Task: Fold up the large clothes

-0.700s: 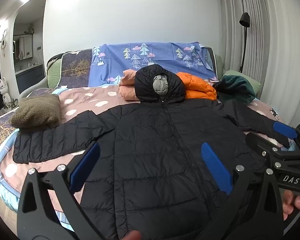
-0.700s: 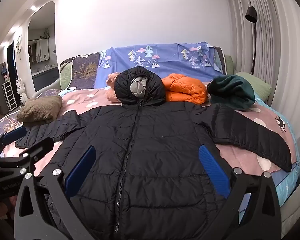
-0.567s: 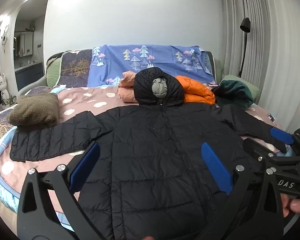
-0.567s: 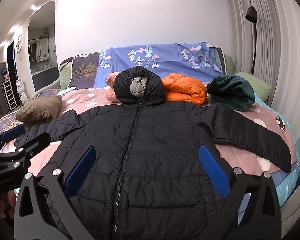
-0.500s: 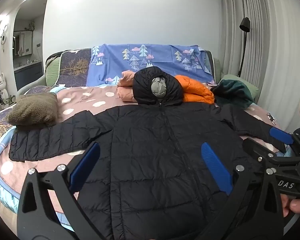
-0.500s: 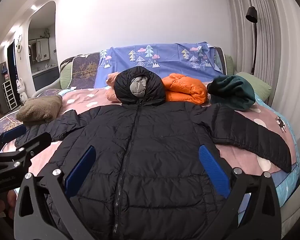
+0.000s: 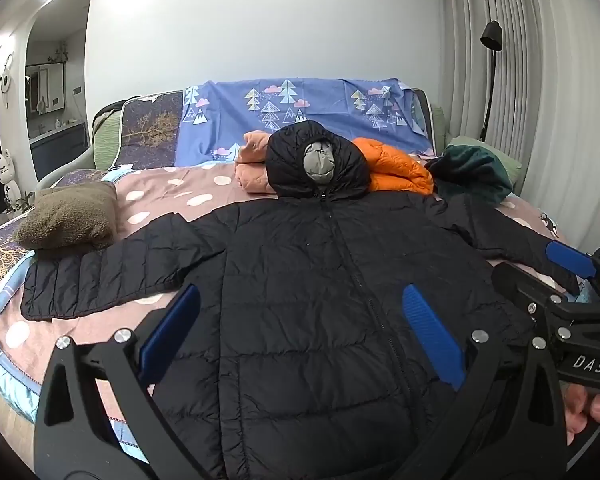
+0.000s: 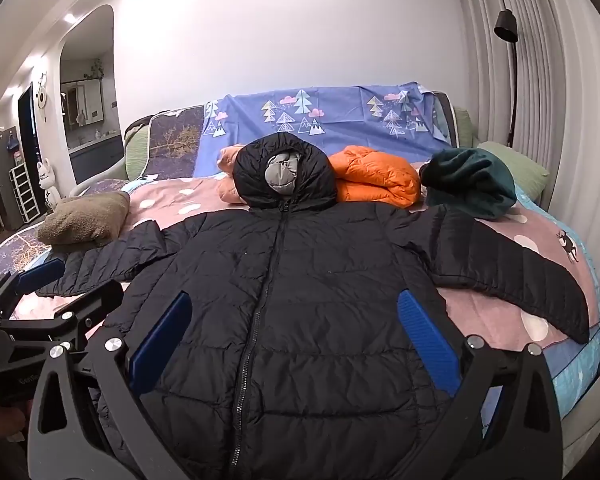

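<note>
Bed: pink dotted sheet, spare bedding and folded garments piled at the headboard. Black hooded puffer jacket lies flat across it, front up, zipped, hood toward the headboard, both sleeves out sideways. Orange down jacket and dark green garment sit just behind its shoulders. Left claw and right claw hover over the hem, both spread wide, gripping nothing. Judgement: folding not yet begun. Next move calls for each claw to pinch a sleeve near the cuff and bring it across the chest.
</note>
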`<act>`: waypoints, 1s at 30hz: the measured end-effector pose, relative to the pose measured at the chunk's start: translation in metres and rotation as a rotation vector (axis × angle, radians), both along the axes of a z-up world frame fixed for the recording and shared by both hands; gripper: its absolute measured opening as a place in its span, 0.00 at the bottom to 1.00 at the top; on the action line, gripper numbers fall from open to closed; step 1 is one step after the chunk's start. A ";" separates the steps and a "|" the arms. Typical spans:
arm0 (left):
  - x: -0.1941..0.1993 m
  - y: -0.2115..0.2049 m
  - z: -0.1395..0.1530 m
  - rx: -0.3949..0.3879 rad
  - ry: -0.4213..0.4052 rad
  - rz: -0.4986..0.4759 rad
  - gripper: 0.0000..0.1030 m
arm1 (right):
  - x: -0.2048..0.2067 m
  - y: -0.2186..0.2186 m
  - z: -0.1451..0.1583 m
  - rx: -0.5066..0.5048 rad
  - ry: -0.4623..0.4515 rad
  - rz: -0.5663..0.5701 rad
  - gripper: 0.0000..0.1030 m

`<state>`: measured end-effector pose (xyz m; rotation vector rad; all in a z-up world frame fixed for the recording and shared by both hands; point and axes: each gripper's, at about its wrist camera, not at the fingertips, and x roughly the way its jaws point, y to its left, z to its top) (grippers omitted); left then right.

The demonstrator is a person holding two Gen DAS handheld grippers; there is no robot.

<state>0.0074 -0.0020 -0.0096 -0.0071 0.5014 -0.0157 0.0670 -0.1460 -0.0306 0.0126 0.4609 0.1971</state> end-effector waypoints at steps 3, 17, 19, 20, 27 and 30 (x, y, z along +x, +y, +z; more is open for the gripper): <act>0.001 -0.001 0.000 0.003 0.004 0.003 0.98 | 0.002 0.000 -0.001 0.005 0.001 0.002 0.99; 0.002 0.002 -0.004 0.001 0.011 0.010 0.98 | 0.006 -0.003 -0.006 0.022 0.014 0.011 0.99; 0.002 0.001 -0.004 0.001 0.014 0.008 0.98 | 0.006 -0.004 -0.005 0.025 0.016 0.012 0.99; 0.002 0.001 -0.004 0.003 0.014 0.007 0.98 | 0.006 -0.003 -0.006 0.022 0.014 0.010 0.99; 0.003 -0.002 -0.004 0.005 0.015 0.005 0.98 | 0.007 -0.007 -0.010 0.031 0.018 0.006 0.99; 0.002 -0.003 -0.004 0.003 0.016 0.003 0.98 | 0.006 -0.008 -0.010 0.039 0.018 0.004 0.99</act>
